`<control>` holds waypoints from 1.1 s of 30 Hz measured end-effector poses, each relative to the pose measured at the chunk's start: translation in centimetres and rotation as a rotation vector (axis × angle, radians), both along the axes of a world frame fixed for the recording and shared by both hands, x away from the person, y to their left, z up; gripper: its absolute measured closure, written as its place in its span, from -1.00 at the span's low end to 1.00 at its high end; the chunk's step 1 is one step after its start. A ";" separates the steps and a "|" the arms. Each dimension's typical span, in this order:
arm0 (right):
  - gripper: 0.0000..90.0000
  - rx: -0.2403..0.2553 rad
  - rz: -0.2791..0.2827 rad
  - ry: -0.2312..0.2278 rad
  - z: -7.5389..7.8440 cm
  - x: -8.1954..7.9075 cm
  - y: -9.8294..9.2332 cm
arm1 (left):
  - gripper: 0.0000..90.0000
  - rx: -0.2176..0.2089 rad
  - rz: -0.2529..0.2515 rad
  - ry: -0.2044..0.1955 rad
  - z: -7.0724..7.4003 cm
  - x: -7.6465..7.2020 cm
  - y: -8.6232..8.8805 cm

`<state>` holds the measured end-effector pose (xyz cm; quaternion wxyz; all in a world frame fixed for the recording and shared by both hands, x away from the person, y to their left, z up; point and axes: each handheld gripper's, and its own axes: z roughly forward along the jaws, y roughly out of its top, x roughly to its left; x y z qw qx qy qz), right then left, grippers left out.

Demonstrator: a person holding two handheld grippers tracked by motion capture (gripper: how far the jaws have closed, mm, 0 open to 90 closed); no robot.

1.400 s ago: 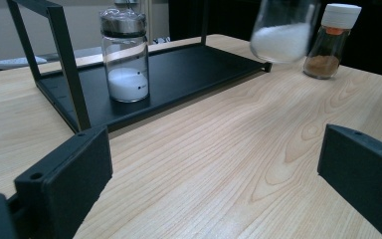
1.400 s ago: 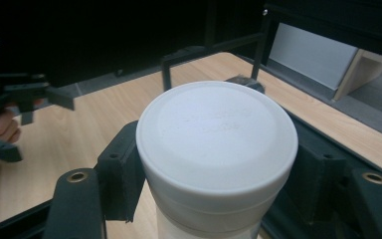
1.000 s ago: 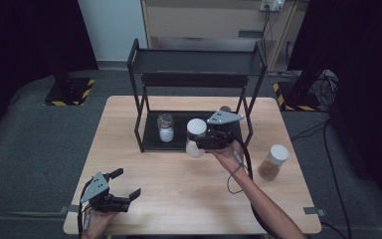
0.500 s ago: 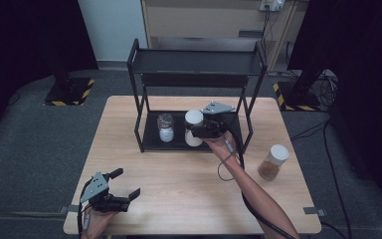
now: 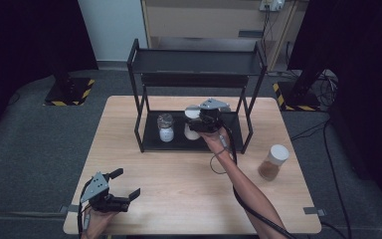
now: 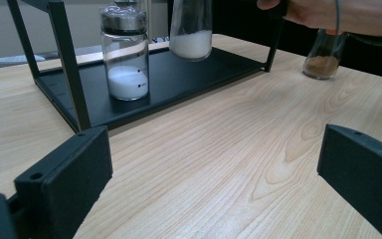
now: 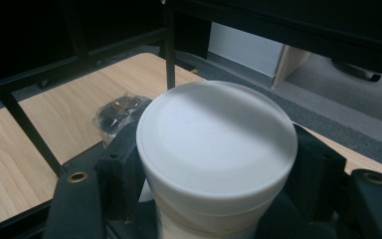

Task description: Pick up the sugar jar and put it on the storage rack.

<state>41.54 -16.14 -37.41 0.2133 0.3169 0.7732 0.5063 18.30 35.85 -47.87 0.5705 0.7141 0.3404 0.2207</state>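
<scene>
white-lidded jar (image 5: 192,123) | upright, lid up | clamped in right hand-held gripper (image 5: 202,123)

Even overhead light brightens the table (image 5: 179,199); the surroundings fall dark. The rack (image 5: 194,62) shades its shelf. Close jaws blur, and the lid (image 7: 216,137) glares softly.

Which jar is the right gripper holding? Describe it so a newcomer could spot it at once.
Find the black rack at the back of the table. Over its bottom shelf two jars show side by side; the held jar is the right-hand one, clamped in the right gripper. It has a wide white lid and white powder, whereas the small jar beside it has a dark cap, and the brown jar stands outside the rack.
</scene>
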 end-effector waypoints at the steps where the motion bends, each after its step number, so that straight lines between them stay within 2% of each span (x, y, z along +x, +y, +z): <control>1: -0.25 0.001 -0.003 0.002 -0.2 0.1 0.1 | -1.00 -0.001 0.000 0.000 0.0 0.0 0.0; 6: -0.25 -0.012 -0.019 0.004 -0.8 0.4 0.4 | -1.00 -0.001 0.001 0.000 0.0 0.0 0.0; 12: -0.25 -0.002 -0.035 0.011 -1.5 0.7 0.4 | -1.00 0.000 0.001 0.001 0.0 0.0 0.0; 33: -0.25 -0.001 -0.039 0.014 -3.3 0.7 1.3 | -1.00 0.006 -0.001 -0.001 0.0 -0.1 0.0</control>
